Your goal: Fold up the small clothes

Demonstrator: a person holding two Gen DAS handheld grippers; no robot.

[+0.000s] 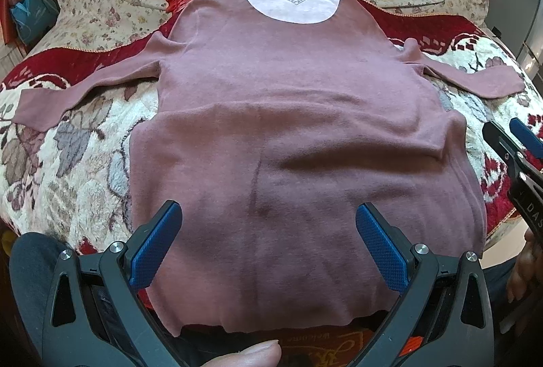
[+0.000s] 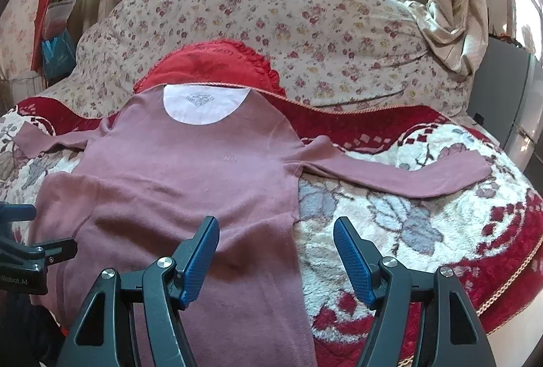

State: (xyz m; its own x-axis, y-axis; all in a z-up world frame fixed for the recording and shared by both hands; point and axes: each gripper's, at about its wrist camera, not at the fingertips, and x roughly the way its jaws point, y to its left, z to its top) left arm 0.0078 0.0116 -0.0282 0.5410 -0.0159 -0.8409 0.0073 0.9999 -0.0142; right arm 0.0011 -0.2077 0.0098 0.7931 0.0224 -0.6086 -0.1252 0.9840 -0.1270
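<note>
Shirt (image 1: 288, 136), mauve and long-sleeved, laid flat and face-up on the bed, neckline away, hem nearest. Left gripper (image 1: 268, 231) poised low over the hem end, blue fingers (image 1: 381, 251) spread wide, nothing between them. Right gripper (image 2: 276, 256) also wide apart and empty, straddling the shirt's right side seam, one finger over cloth, the other over the floral blanket (image 2: 407, 224). Looks like a lineup for a first fold, each tool parked near an edge worth pinching. Both sleeves (image 2: 390, 173) stretched straight out to the sides, probably smoothed that way so they turn in cleanly. White neck label (image 1: 292, 2) showing. Beyond the collar, a red frilled cushion (image 2: 217, 61) against a flowered quilt (image 2: 305, 24). No fold made yet.
</note>
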